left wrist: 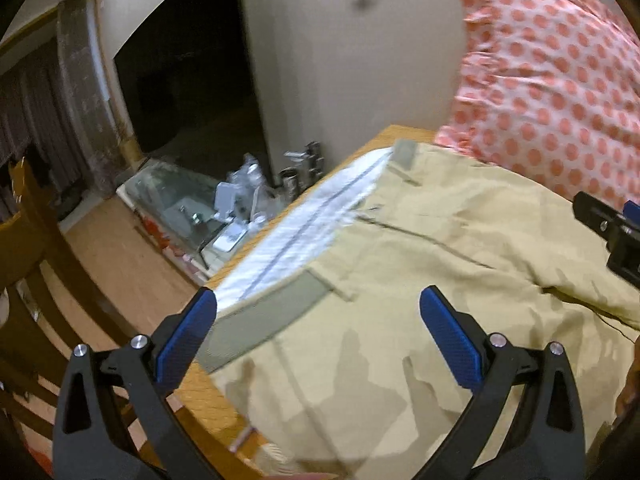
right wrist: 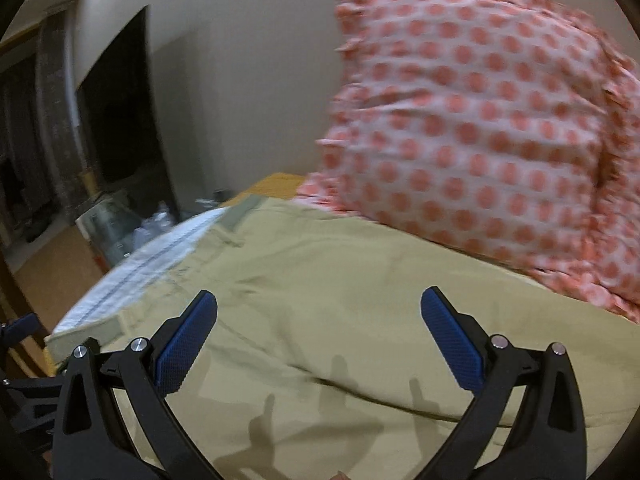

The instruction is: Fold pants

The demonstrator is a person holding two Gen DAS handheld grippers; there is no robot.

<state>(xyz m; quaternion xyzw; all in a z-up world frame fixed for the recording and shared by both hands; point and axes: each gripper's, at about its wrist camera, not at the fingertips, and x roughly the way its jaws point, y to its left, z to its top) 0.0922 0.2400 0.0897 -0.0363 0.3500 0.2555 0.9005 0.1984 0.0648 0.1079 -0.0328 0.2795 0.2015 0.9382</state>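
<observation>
A: Status on the pants (left wrist: 420,248)?

B: Khaki pair lying spread on the wooden table (left wrist: 200,396). Waistband (left wrist: 264,316) is at the table's near-left edge, turned open so the white striped lining (left wrist: 304,224) shows. Lining runs along the table edge toward the far corner.

A: Left gripper (left wrist: 318,300)?

B: Fingers spread wide, nothing between them. It hangs over the waistband end of the pants; the left blue pad (left wrist: 186,344) sits over the table edge, the right one over khaki cloth. Can't tell whether it touches the fabric.

A: Right gripper (right wrist: 319,300)?

B: Also spread, empty. Over the middle of the pants, further from the waistband. Its shadow falls on the cloth just below it. In the left wrist view only its black body shows at the right edge, above the pants.

A: Anything else on the table?

B: Pink cushion with red dots (right wrist: 480,120), at the far side of the table, its lower edge resting on the pants. Off the table's left edge: a wooden chair (left wrist: 36,264), and on the floor a glass panel (left wrist: 176,200) with clutter around it. Both views are motion-blurred.
</observation>
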